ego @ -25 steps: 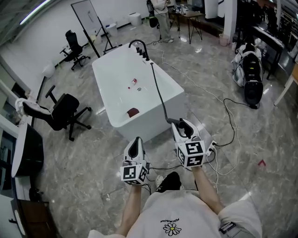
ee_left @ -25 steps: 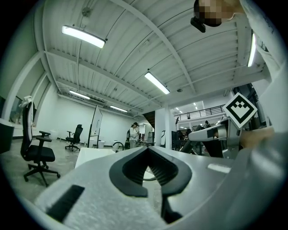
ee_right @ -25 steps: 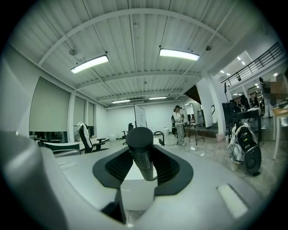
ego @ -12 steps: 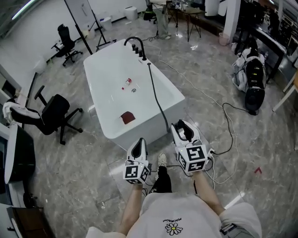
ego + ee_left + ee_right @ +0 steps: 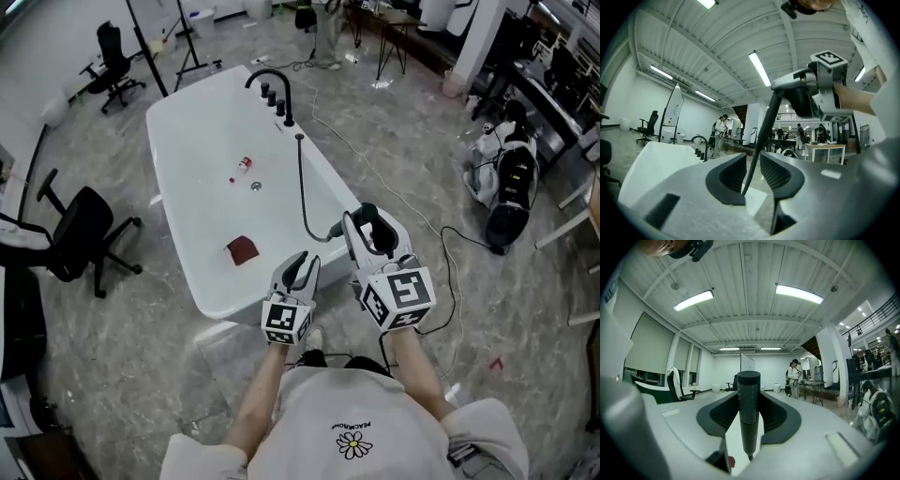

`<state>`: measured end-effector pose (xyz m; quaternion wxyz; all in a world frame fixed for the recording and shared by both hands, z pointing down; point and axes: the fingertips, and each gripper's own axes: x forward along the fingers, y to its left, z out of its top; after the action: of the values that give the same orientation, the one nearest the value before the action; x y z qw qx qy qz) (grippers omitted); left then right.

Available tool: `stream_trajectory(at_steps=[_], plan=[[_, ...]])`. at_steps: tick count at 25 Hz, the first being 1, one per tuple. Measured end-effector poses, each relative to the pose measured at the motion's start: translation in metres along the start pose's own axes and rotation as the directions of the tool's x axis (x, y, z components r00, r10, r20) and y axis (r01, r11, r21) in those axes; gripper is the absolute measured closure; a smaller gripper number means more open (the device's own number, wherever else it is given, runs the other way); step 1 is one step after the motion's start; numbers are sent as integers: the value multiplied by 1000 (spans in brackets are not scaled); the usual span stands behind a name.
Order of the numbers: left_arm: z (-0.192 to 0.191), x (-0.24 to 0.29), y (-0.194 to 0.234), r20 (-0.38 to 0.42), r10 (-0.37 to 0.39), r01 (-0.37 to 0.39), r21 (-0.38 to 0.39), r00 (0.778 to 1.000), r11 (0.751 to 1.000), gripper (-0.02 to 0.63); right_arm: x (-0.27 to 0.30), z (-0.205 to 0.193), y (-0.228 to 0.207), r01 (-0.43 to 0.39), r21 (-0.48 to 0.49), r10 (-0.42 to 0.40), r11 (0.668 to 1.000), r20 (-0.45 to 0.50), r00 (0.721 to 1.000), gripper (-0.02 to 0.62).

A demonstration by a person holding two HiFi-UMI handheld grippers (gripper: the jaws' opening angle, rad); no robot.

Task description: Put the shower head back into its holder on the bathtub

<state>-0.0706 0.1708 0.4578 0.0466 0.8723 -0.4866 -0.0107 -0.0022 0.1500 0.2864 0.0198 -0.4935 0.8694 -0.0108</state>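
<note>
A white bathtub (image 5: pixel 323 180) lies ahead, with a black faucet (image 5: pixel 267 86) and fittings at its far end. A black hose (image 5: pixel 305 192) runs from there along the right rim to the black shower head (image 5: pixel 337 229). My right gripper (image 5: pixel 367 220) is shut on its textured handle (image 5: pixel 749 427), held upright between the jaws of my right gripper (image 5: pixel 749 397). My left gripper (image 5: pixel 302 264) sits beside it over the near rim. The jaws of my left gripper (image 5: pixel 751 171) are opening, and the hose (image 5: pixel 761 136) passes between them without being pressed.
Inside the tub lie a dark red cloth (image 5: pixel 244 249) and a small bottle (image 5: pixel 242 165) near the drain. An office chair (image 5: pixel 80 230) stands to the left. A black bag (image 5: pixel 511 202) and floor cables (image 5: pixel 441 244) are to the right. A person (image 5: pixel 328 19) stands beyond the tub.
The tub has come much closer as I walked up to it. Both grippers now reach its near end, the right one higher with the shower head. The left jaws have parted.
</note>
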Motion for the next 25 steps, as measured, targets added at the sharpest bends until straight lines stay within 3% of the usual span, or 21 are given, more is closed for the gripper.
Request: stream_trajectory(at_steps=[7,11,14,17,21,25], plan=[[-20,97,48,-99,-15,17,12,995,1000,472,67,38,-31,-22,24,20,999,71,997,453],[-26,145,65,-118,9,-7,14,993,1000,472,92,66,-54,-105,95,94,990,111,989,451],[-34,190,79,-146,51,-49,18,988,999,471,115,100,-76,-177,74,163,981,161,973,451],[-65,231,102,-227,121,-129,-18,966,992,471,140,121,-100,-224,29,215,974,183,959,451],[-109,272,127,-327,208,-243,-69,922,968,472,164,138,-136,-283,22,273,959,201,941,451],[-141,301,131,-406,212,-259,-63,889,964,472,183,138,-159,-318,42,307,947,176,935,451]])
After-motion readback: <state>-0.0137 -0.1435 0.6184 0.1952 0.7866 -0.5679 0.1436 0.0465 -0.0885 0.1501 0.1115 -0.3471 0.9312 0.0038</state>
